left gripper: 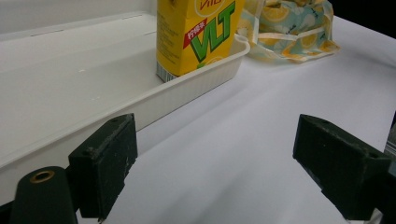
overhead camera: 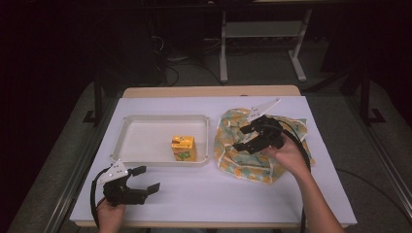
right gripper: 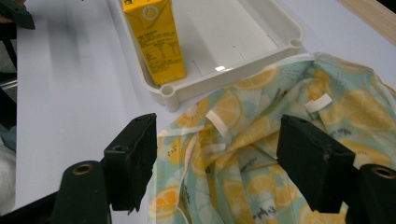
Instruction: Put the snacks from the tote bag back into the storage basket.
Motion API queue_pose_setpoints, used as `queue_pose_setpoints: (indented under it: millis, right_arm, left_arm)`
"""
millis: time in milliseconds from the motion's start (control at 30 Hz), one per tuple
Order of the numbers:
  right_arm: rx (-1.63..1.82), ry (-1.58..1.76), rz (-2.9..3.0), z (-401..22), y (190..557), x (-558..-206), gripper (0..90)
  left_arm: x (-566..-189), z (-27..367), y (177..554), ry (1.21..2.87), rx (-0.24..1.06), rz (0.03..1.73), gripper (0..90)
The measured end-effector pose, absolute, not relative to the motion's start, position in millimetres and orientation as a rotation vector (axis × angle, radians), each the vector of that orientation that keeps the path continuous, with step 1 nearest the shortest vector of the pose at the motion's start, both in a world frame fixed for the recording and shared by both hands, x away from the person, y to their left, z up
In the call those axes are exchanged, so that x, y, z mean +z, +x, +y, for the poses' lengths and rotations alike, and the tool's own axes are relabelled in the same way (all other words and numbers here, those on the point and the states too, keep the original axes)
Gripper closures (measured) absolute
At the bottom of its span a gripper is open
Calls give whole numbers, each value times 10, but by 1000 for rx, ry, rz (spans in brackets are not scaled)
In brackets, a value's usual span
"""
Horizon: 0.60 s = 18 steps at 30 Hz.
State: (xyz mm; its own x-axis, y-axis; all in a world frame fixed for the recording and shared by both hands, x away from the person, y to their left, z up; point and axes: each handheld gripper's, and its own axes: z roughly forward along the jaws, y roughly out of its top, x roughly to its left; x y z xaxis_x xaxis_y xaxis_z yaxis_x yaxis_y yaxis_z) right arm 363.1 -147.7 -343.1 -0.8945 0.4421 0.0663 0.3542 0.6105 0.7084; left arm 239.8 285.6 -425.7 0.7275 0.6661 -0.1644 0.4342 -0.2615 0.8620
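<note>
A yellow drink carton (overhead camera: 183,148) stands upright in the front right corner of a white tray (overhead camera: 145,118); the left gripper view shows the carton (left gripper: 198,32) near the tray's rim (left gripper: 187,88). To the tray's right lies a crumpled cloth with a lemon print (overhead camera: 252,165). My right gripper (overhead camera: 243,137) hovers open over this cloth (right gripper: 233,154), nothing between its jaws, with the carton (right gripper: 154,42) beyond. My left gripper (overhead camera: 145,178) rests open near the table's front left, empty, jaws pointed toward the tray.
A white sheet (overhead camera: 204,194) covers the table, with a wooden edge (overhead camera: 209,91) at the back. Bare sheet lies between the two grippers at the front. Metal stand legs (overhead camera: 223,53) stand on the floor behind the table.
</note>
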Motion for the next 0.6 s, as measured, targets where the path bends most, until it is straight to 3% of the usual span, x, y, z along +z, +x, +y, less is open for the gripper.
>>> queue_pose_setpoints:
  millis: [600]
  right_arm:
    - [1180, 784, 2680, -1881, 3459, -3573, 277]
  left_arm:
    - [-4265, 2837, 2401, 1909, 287, 843, 134]
